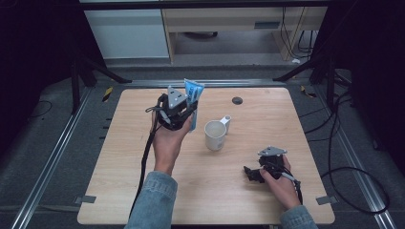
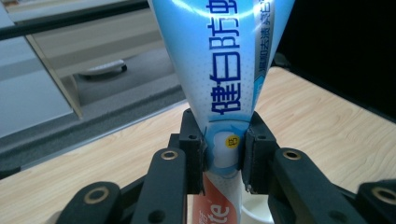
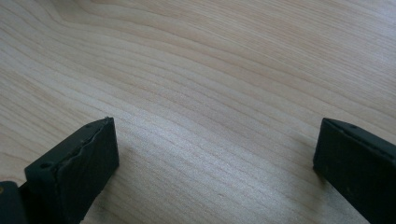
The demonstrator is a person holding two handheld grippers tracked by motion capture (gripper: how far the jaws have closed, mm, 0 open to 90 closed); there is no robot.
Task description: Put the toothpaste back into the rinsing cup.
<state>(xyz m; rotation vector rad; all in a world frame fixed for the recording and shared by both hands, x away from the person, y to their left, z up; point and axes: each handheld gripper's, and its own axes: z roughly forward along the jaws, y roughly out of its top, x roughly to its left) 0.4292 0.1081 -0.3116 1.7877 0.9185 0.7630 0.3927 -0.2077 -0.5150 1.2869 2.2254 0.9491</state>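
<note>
A blue and white toothpaste tube (image 1: 193, 93) stands upright in the air over the table's middle left, its flat end up. My left gripper (image 1: 177, 114) is shut on it. In the left gripper view the two black pads clamp the tube (image 2: 224, 70) low on its body, just above its red part, with my left gripper (image 2: 225, 154) pointing toward the table's far edge. A white mug (image 1: 215, 135) with its handle turned to the far right stands on the table (image 1: 267, 114) just right of that hand. My right gripper (image 1: 250, 173) rests low at the front right, open, with bare wood between its jaws (image 3: 215, 154).
A small dark round hole (image 1: 237, 100) sits in the tabletop near the far edge. Black cables (image 1: 144, 162) trail from both grippers toward the front. Metal frame rails (image 1: 52, 152) run along both sides of the table, and a desk (image 1: 224, 24) stands beyond it.
</note>
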